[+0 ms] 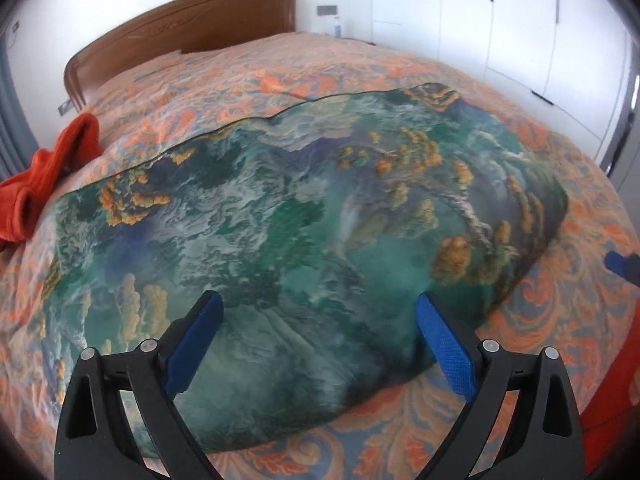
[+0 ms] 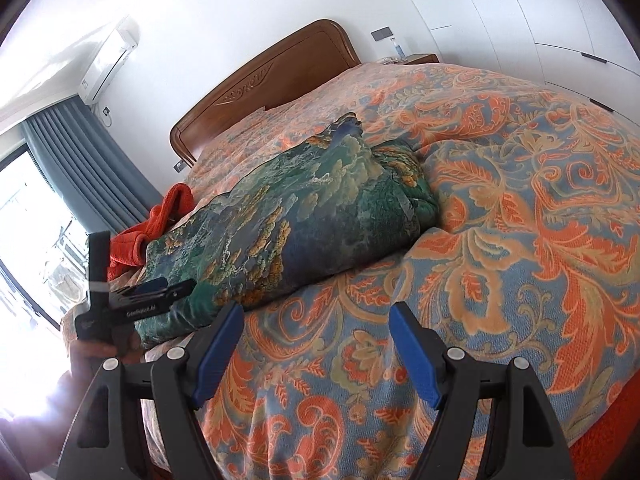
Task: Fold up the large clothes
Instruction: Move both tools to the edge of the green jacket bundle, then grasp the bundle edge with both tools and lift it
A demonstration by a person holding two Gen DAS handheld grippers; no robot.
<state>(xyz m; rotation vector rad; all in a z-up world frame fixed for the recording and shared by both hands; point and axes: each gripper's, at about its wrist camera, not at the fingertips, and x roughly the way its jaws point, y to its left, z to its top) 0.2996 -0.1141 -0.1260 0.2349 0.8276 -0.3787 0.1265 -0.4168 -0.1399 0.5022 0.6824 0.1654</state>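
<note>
Both grippers stand released and empty: the left gripper (image 1: 320,344) hovers over the near end of the garment (image 1: 280,216), the right gripper (image 2: 316,350) just beside it over bare bedspread (image 2: 520,240). That green printed garment lies mid-bed, seemingly folded to a long bundle, so further folds likely remain; an orange cloth (image 1: 48,184) sits beyond it, and no containers show.
</note>
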